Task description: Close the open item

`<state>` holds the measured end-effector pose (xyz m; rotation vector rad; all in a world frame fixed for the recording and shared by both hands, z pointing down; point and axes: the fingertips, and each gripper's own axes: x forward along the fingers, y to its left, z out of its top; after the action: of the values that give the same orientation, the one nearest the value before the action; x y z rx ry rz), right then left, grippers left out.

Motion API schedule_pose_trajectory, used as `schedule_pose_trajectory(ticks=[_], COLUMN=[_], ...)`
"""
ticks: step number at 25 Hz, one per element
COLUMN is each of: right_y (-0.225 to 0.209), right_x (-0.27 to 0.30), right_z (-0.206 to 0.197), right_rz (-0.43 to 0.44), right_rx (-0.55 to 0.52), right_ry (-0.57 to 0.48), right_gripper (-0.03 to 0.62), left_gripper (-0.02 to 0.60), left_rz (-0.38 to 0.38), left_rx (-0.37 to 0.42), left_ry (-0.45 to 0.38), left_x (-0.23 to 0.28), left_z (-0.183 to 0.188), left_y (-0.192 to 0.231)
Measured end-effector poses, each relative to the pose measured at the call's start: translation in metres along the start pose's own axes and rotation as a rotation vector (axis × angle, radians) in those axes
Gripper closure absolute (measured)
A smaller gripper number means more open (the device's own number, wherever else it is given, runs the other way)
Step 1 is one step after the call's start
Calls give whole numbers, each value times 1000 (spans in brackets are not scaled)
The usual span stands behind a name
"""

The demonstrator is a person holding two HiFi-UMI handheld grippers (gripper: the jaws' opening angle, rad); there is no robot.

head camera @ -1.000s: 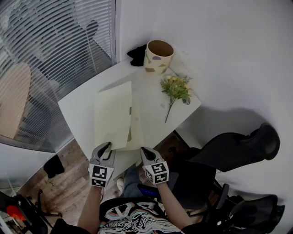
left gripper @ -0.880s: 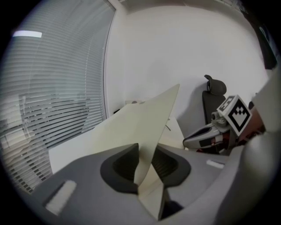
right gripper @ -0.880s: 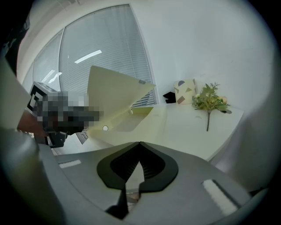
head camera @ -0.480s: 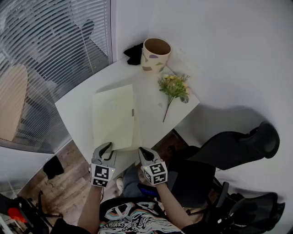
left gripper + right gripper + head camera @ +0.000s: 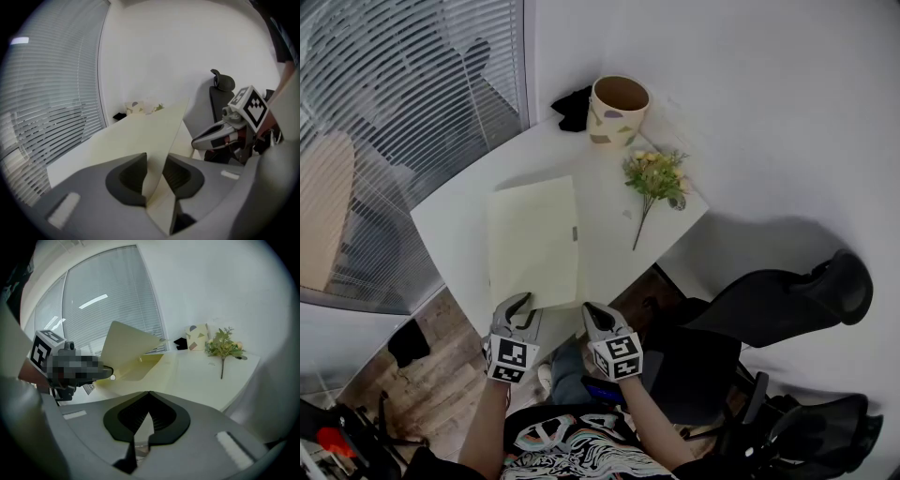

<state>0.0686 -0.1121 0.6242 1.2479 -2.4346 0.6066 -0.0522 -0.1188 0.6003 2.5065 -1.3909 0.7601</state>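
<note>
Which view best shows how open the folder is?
Right gripper view: folder seen side-on, cover lifted off its lower leaf. Head view flattens it from above. Left gripper view shows only its cover between the left gripper's opening jaws.

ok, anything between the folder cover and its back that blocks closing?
Nothing visible. The cover is between the left gripper's opening jaws, tilted over the back; flowers and cup stand apart.

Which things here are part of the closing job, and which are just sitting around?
Job: pale yellow folder, its cover between the left gripper's opening jaws; right gripper, shut and empty.
Lying about: patterned pot, flower sprig, black item beside the pot, office chair.
</note>
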Motion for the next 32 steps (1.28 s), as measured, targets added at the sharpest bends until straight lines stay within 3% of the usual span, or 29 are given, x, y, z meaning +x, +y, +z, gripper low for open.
schedule_pose_trajectory(ticks=[32], right_y=[1], right_x=[1], right_z=[0], right_rz=[5], right_rx=[20], right_ry=[-6], right_gripper=[594], left_gripper=[413], left_rz=[-49], left_rx=[151], left_ry=[170], left_x=[19], left_z=[-18], left_y=[-16])
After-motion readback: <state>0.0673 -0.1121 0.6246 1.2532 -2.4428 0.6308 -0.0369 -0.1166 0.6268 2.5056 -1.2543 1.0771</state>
